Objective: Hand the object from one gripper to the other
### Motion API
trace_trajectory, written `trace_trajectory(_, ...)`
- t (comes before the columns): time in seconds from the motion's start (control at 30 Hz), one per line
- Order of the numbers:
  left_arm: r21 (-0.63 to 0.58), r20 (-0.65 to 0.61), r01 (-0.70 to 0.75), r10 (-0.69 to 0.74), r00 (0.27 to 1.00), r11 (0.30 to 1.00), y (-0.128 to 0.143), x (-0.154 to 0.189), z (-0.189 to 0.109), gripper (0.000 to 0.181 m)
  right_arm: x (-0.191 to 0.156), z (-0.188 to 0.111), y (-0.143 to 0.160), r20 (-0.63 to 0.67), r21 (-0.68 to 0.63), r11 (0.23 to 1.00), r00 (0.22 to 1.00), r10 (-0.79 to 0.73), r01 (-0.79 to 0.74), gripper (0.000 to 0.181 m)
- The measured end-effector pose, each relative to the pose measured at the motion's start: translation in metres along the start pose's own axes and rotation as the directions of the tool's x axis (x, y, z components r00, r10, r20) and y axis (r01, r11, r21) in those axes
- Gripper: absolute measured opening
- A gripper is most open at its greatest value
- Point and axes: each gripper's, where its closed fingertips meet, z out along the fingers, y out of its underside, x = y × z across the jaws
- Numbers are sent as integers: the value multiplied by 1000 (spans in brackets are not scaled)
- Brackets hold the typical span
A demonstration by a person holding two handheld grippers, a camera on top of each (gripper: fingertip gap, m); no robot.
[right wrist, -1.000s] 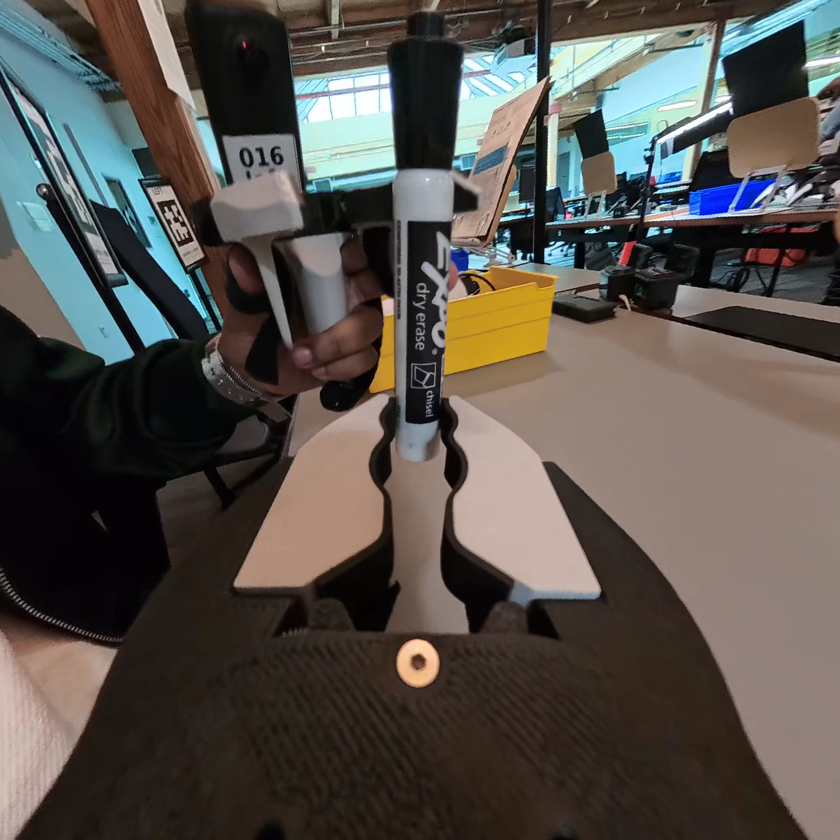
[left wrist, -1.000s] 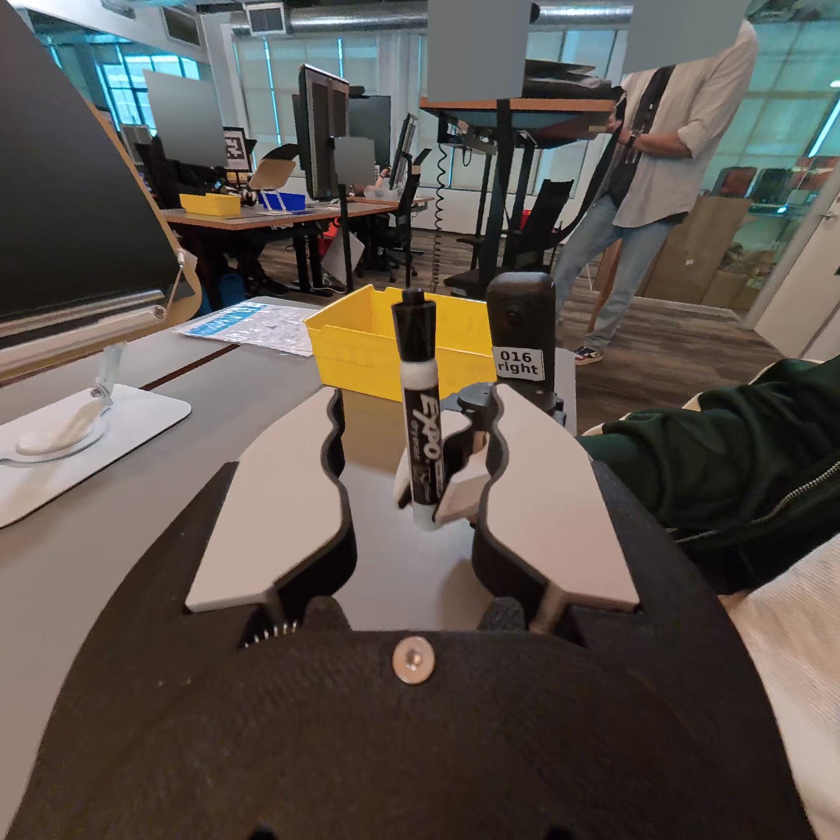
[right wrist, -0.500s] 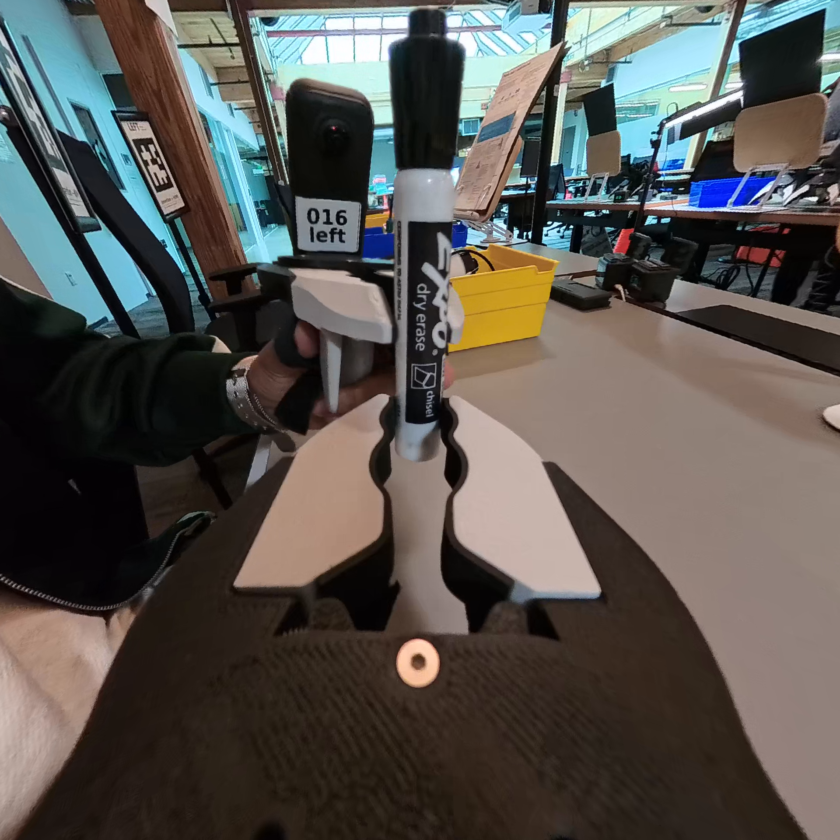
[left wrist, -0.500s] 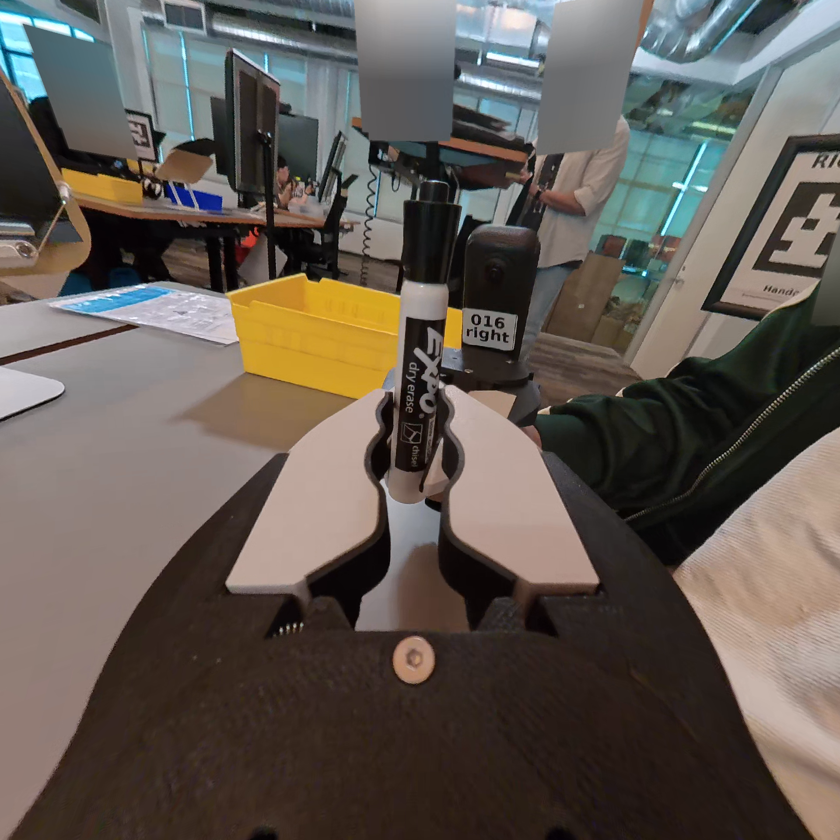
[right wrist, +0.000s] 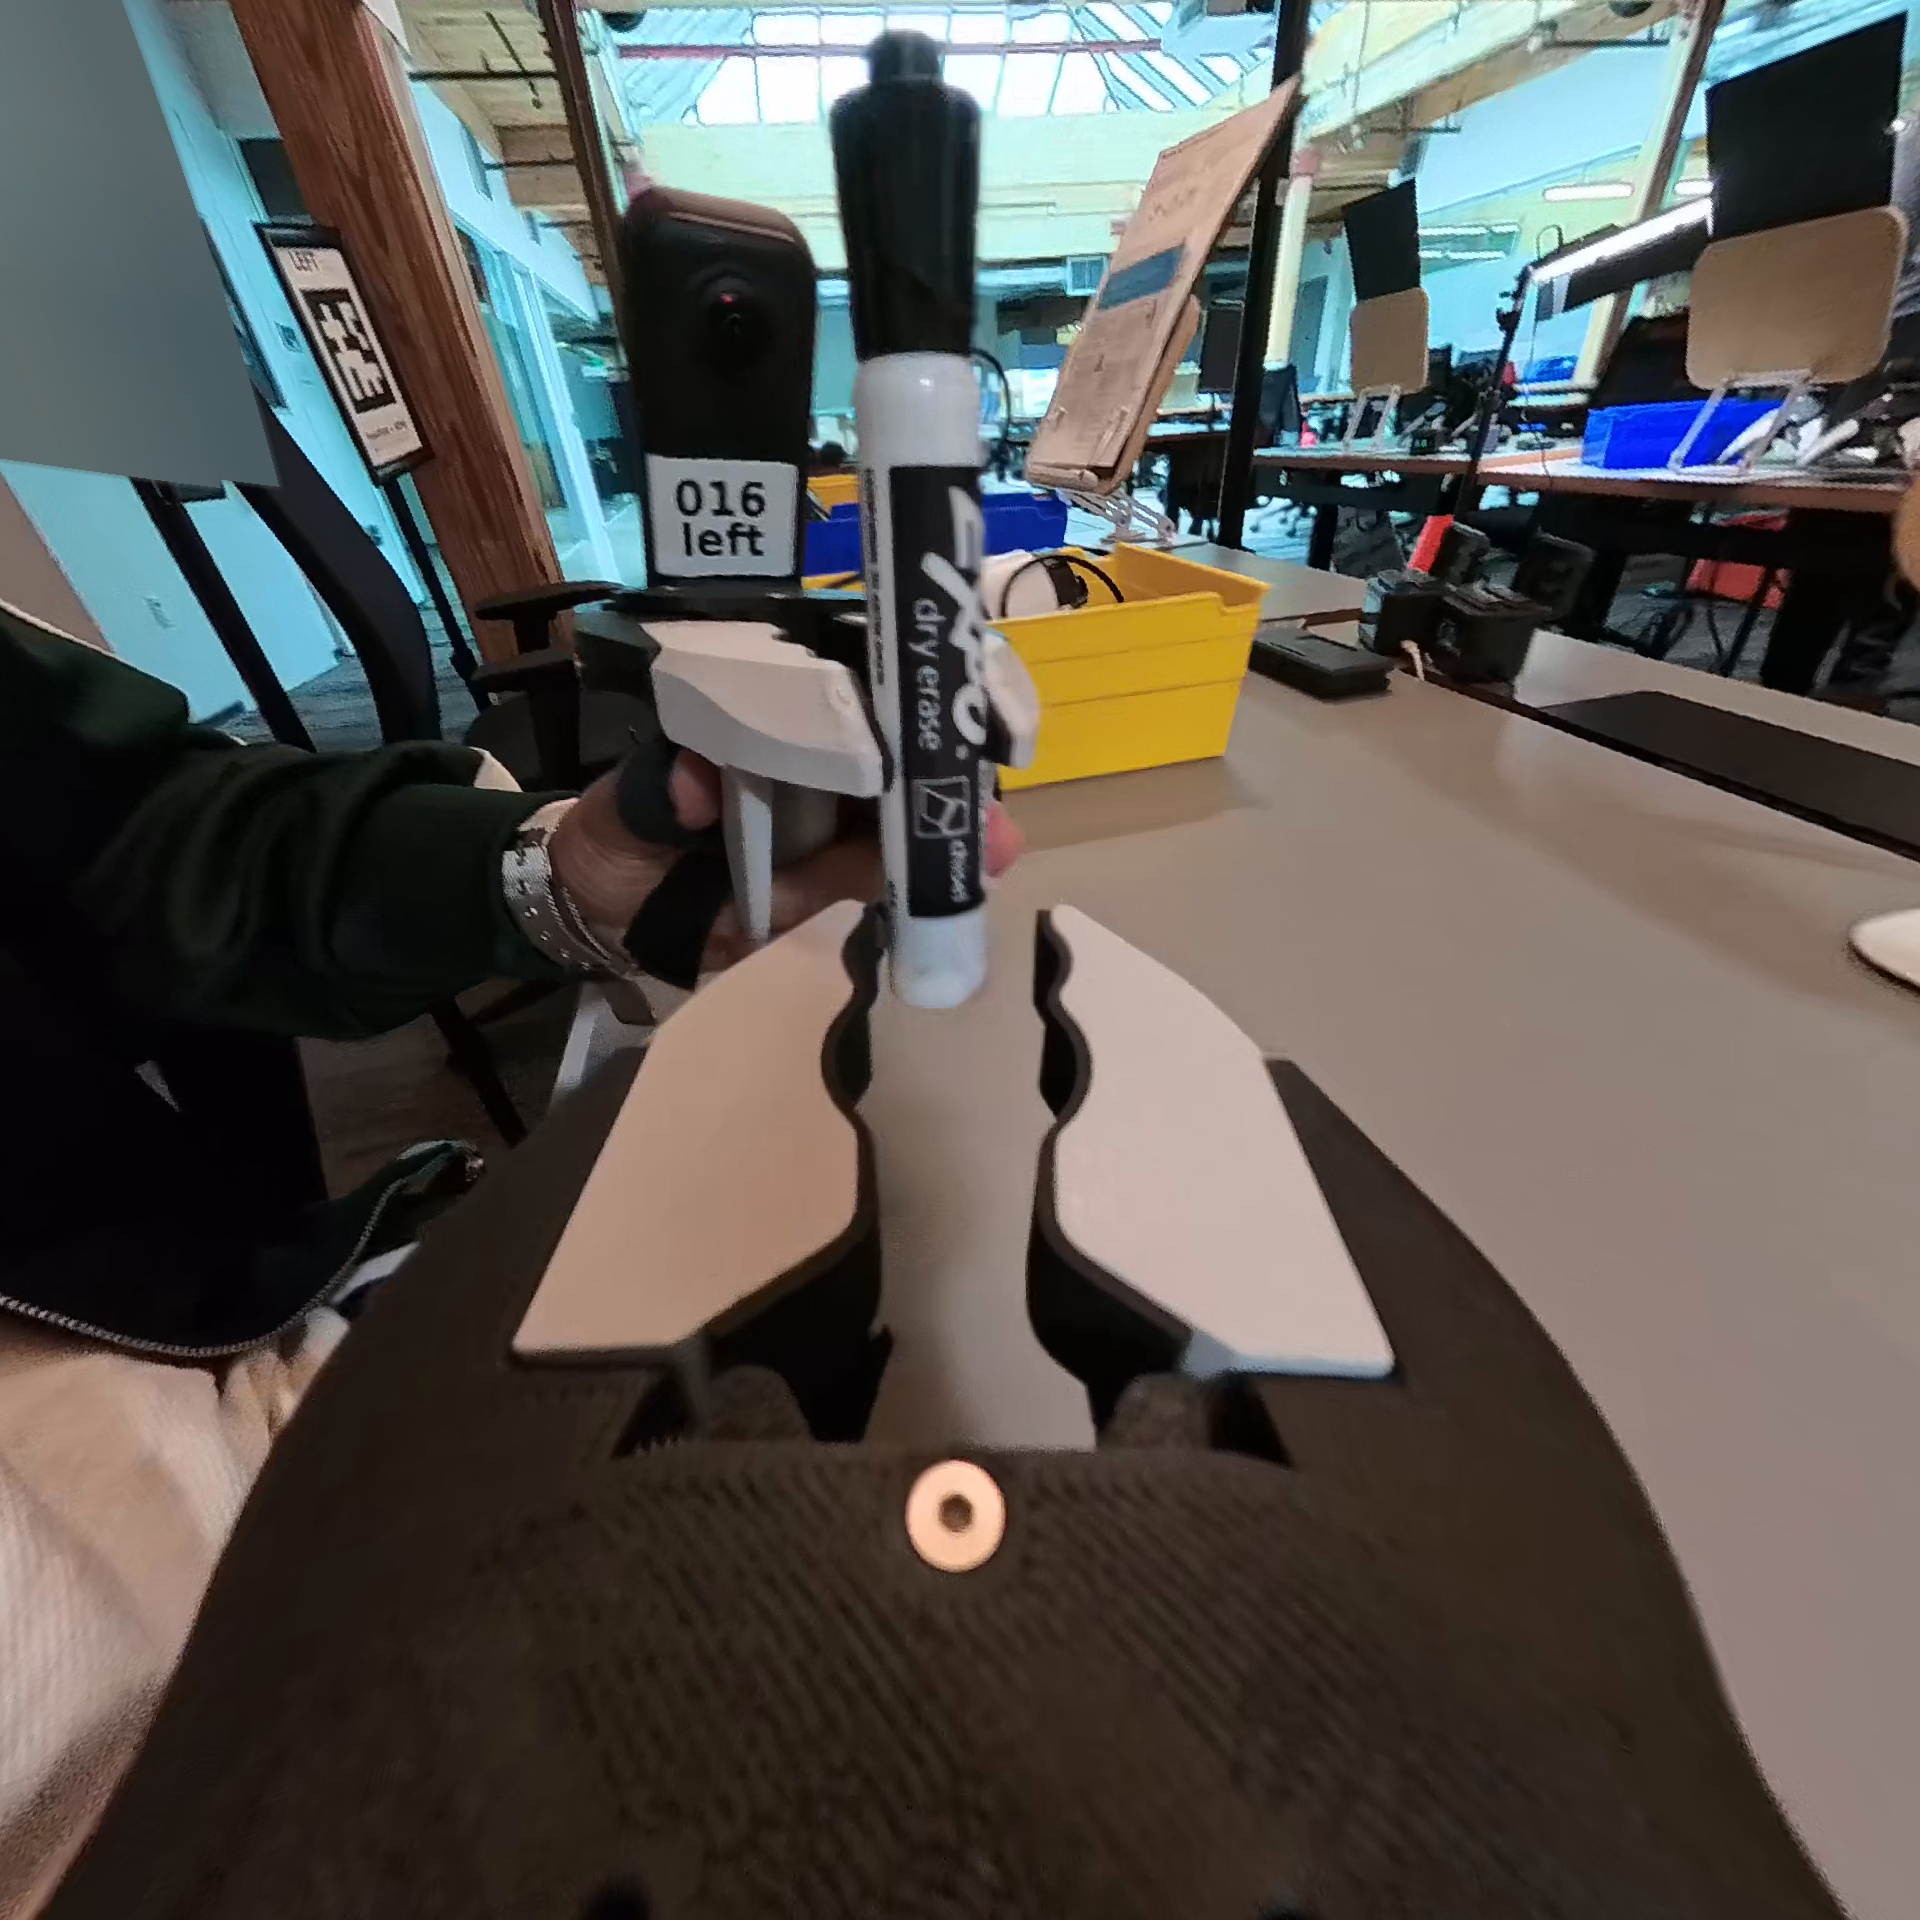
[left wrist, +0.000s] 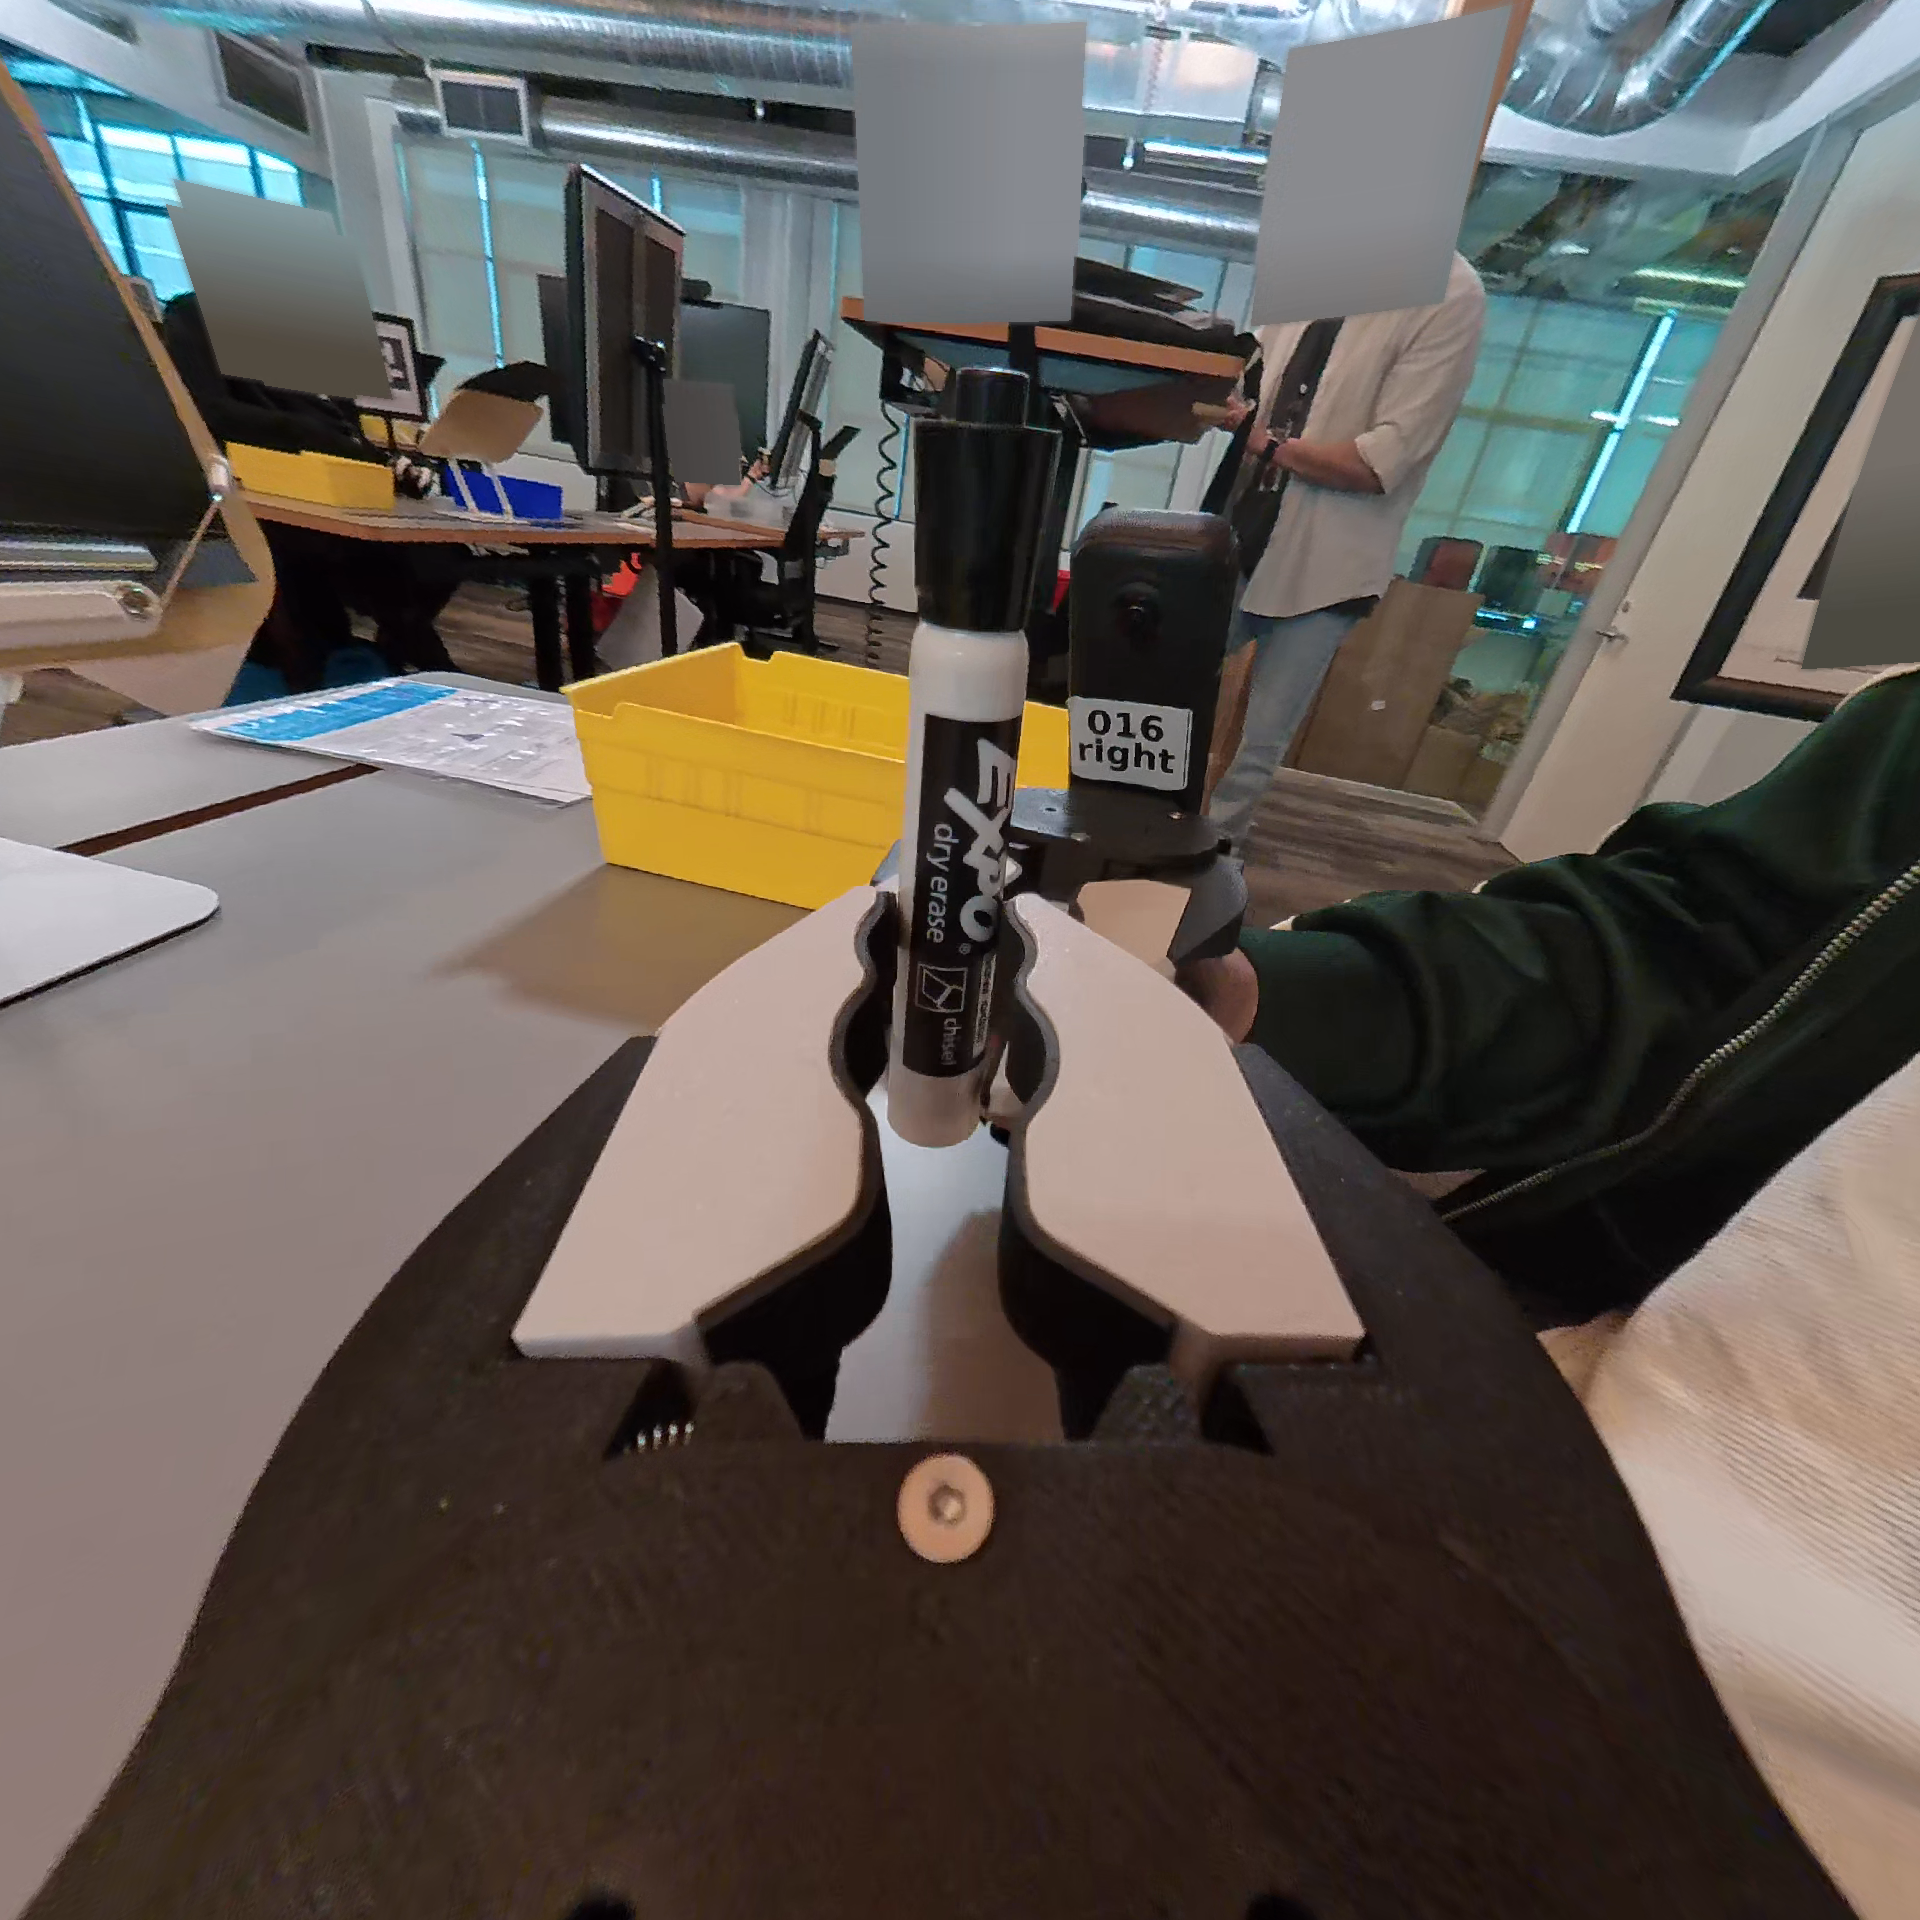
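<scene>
A black-and-white dry-erase marker [left wrist: 961, 831] stands upright with its black cap on top. My left gripper [left wrist: 945, 935] is shut on its lower barrel. In the right wrist view the marker [right wrist: 925, 623] is clamped between the left gripper's white fingers [right wrist: 758, 707], which a hand in a dark green sleeve holds. My right gripper [right wrist: 956, 935] is open. Its fingers stand apart on either side of the marker's lower end, the left one close to it and the right one clear. In the left wrist view the right gripper's black camera body [left wrist: 1153, 623] shows just behind the marker, and its fingers are mostly hidden.
Both grippers hover over a grey table [right wrist: 1455, 987]. A yellow bin [left wrist: 748, 769] stands behind the marker, with a printed sheet [left wrist: 416, 727] to its left. A white stand base [left wrist: 73, 914] lies at the far left. A person [left wrist: 1340, 499] stands beyond the table. Left and right tips are no more than a few centimetres apart.
My left gripper moved in and shut on the marker. My right gripper, shut on the marker in both earlier frames, has now opened and let go.
</scene>
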Motion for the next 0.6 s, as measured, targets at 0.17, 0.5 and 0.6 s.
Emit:
trace_trajectory(0.17, 10, 39, -17, 17, 999, 1000, 3, -10, -5, 20, 8, -18, -28, -21, 95, 995, 999, 37, -34, 23)
trace_trajectory(0.5, -128, -75, -21, 12, 997, 992, 35, 13, 15, 21, -9, -20, -47, -13, 119, 992, 999, -45, 46, 26)
trace_trajectory(0.6, -142, -89, -22, 10, 996, 990, 38, 17, 18, 21, -12, -20, -45, 11, 100, 994, 999, -46, 45, 19)
